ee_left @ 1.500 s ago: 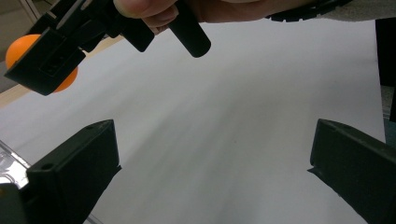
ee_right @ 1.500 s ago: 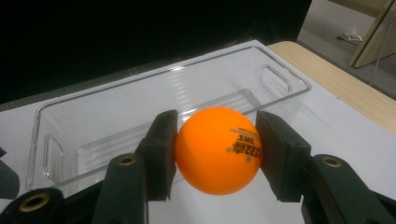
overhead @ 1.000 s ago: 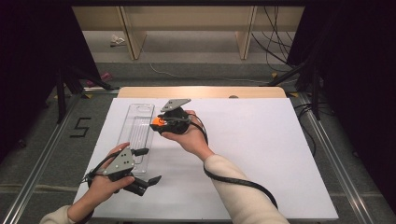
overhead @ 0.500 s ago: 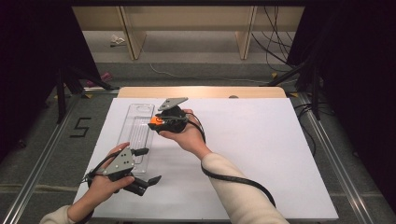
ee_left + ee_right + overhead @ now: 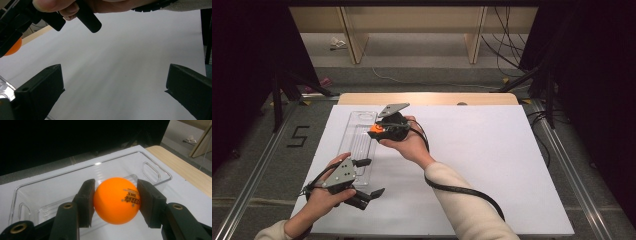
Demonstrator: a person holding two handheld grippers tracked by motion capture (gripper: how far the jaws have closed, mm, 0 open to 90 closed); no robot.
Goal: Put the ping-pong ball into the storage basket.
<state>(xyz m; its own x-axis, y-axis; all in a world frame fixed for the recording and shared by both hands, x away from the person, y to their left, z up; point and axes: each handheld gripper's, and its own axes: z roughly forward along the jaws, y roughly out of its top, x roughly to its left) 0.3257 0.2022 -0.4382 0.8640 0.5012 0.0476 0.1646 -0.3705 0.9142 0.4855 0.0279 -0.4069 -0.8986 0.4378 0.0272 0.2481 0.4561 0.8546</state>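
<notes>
Ball over the tray

The right gripper (image 5: 113,202) squeezes the orange ball (image 5: 117,200) above the clear tray (image 5: 62,185); the left gripper (image 5: 367,177) waits open.

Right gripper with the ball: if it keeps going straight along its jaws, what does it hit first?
Most likely the clear tray: the right gripper, shut on the orange ball, points down at the tray's floor. Depth is hard to judge.
</notes>
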